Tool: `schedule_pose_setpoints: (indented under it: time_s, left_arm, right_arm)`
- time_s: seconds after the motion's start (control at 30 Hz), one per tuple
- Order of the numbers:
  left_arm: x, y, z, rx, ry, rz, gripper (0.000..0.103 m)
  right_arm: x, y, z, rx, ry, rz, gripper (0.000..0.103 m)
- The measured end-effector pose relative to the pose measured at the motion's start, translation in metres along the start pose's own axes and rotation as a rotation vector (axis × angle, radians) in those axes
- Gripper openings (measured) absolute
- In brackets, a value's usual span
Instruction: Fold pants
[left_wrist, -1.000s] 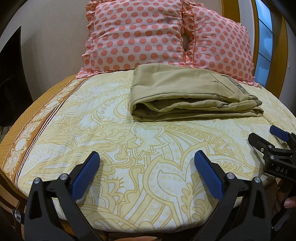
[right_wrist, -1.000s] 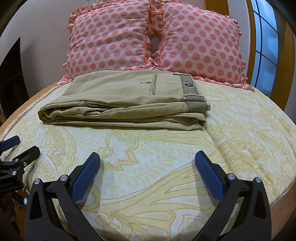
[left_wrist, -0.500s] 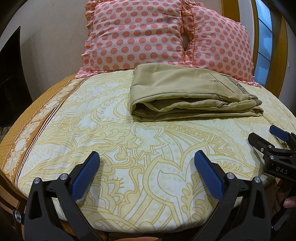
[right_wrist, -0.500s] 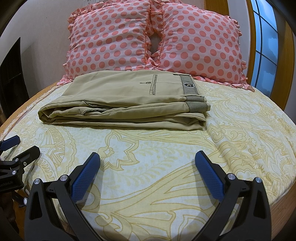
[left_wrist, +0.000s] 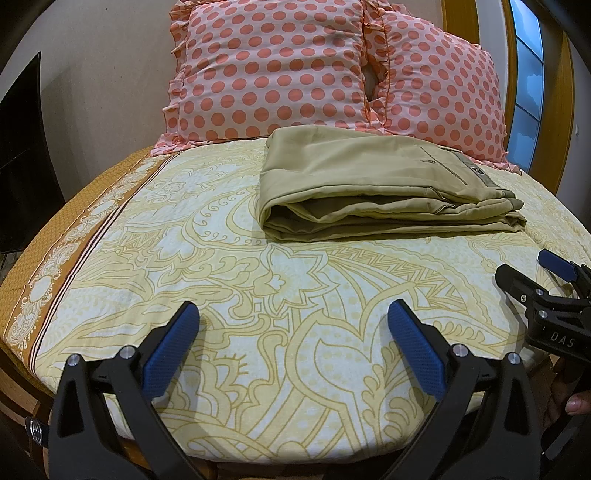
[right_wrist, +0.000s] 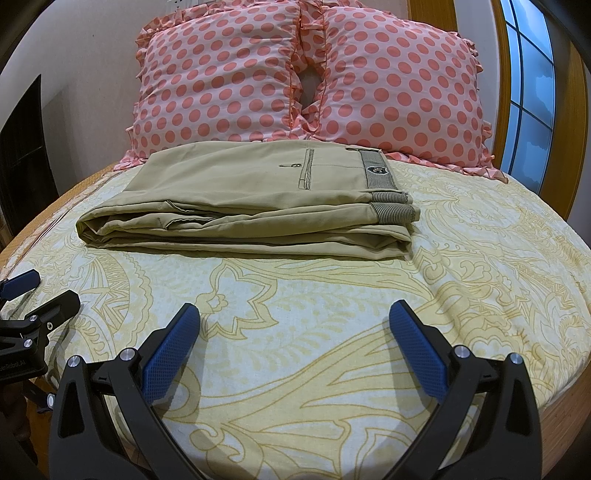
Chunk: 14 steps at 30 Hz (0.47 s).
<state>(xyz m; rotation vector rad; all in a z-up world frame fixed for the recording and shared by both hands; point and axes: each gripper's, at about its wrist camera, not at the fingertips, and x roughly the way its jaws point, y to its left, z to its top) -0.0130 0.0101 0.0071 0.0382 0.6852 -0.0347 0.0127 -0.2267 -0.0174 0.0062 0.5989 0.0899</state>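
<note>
Both grippers, left (left_wrist: 293, 341) and right (right_wrist: 294, 341), hold fingers wide apart, empty, near folded pants (right_wrist: 251, 206).

A bed (right_wrist: 480, 295) fills most of both views. Its cover has a pale yellow pattern of leaves and flowers, and along its left edge runs an orange-brown border (left_wrist: 55, 266) with white ornaments. Two pink pillows (right_wrist: 221, 74) with coral dots and frilled edges stand side by side against the plain beige wall (left_wrist: 103, 55) at the head of the bed. On the right there is a window (right_wrist: 532, 85) in a wooden frame, with blue daylight behind the glass. On the left a dark panel (left_wrist: 22, 155) stands by the wall.
</note>
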Motion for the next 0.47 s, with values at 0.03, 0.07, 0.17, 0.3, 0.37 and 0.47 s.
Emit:
schedule_pose_setpoints:
  time_s: [0.03,0.07,0.17,0.3,0.37,0.47]
  left_arm:
    - [0.0001,-0.0002,-0.0002,-0.001,0.001,0.0,0.101]
    - [0.0005,-0.0001,-0.0002,-0.001,0.002,0.001,0.101]
    - [0.0008,-0.0001,-0.0005,0.001,0.0,0.0,0.101]
    - [0.0015,0.0,0.0002,0.001,0.002,-0.001,0.101]
    - [0.0012,0.0001,0.0,0.001,0.001,-0.001,0.101]
    - [0.0011,-0.0005,-0.0001,0.0,0.001,0.0,0.101]
  right_arm:
    - [0.0,-0.0002,-0.0001,0.0,0.0,0.0,0.102]
    - [0.0,-0.0002,-0.0001,0.0,0.0,0.001,0.102]
    - [0.0,-0.0004,-0.0001,-0.001,0.0,0.001,0.102]
    - [0.0002,-0.0001,-0.0002,-0.001,-0.001,0.001,0.102]
    - [0.0003,-0.0002,-0.0002,-0.001,-0.001,0.001,0.102]
    - [0.0004,-0.0002,-0.0002,-0.001,-0.001,0.001,0.102]
